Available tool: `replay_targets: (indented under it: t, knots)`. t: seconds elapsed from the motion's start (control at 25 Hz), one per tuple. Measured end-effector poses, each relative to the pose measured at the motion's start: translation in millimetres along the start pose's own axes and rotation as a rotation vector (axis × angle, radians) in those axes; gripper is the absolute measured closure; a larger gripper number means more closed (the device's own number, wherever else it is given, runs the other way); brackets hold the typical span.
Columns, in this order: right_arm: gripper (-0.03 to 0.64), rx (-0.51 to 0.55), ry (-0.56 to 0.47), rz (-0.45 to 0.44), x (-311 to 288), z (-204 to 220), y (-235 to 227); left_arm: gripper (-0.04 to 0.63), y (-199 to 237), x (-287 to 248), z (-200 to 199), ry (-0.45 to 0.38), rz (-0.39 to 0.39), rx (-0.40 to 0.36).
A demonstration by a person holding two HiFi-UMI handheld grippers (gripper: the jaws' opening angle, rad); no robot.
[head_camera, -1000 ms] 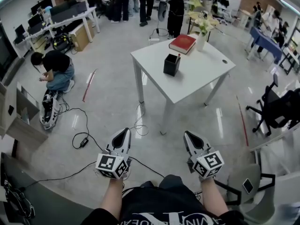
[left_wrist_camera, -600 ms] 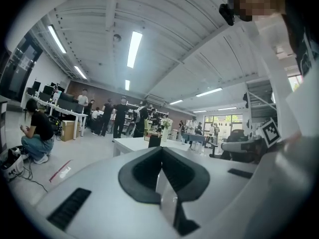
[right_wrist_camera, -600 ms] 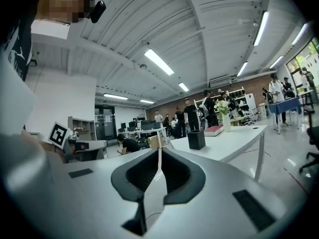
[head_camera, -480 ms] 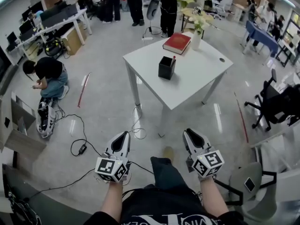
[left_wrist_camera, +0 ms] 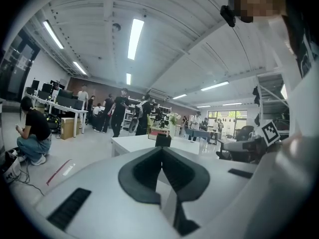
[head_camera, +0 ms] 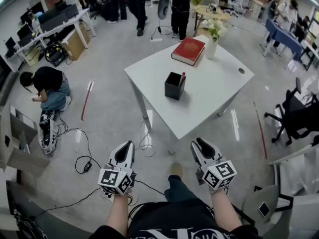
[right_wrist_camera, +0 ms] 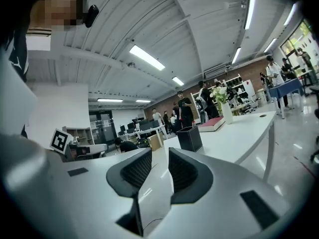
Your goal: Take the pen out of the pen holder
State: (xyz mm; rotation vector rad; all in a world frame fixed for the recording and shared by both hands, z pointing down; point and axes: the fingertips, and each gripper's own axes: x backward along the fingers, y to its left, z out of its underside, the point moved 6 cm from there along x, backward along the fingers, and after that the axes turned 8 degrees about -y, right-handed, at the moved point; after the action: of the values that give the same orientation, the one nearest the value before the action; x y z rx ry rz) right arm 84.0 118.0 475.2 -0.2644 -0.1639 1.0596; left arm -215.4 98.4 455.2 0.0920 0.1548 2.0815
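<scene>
Since a second ago the white table (head_camera: pixel 214 99) has been drawing nearer in the head view, and both my grippers are now sitting closer to its near corner. Far left, a person in a black top (head_camera: pixel 47 79) is crouching on the floor, with cables (head_camera: pixel 79 151) trailing nearby. I am holding the left gripper (head_camera: pixel 125 146) low over the floor, short of the table, and its jaws are pressing together at the tips with nothing in them.

Ahead, between my two grippers, the black pen holder (head_camera: pixel 174 86) is standing upright on the table, near the edge facing me and well apart from both grippers. The pen (head_camera: pixel 183 77) is sitting in it, its red end poking up at the holder's right side.

I am carrying the right gripper (head_camera: pixel 200 144) level with the left one, also short of the table. Its jaws have just been opening and are standing apart, with only air between the pads. In the right gripper view the pen holder is showing just above that gap.

Further back on the table a red book (head_camera: pixel 188 50) is lying flat, and right of it a white vase (head_camera: pixel 212 48) of flowers is standing. Far right, a black office chair (head_camera: pixel 294 116) is sitting on the floor.
</scene>
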Motion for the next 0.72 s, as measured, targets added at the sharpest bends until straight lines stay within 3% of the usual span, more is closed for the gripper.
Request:
replay_targets:
  t: [0.72]
  knots:
    - [0.502,-0.037,0.048,-0.064,-106.3,-24.8,-116.6,0.594,7.4,-160.8,0.3,0.021,-0.008,-0.007]
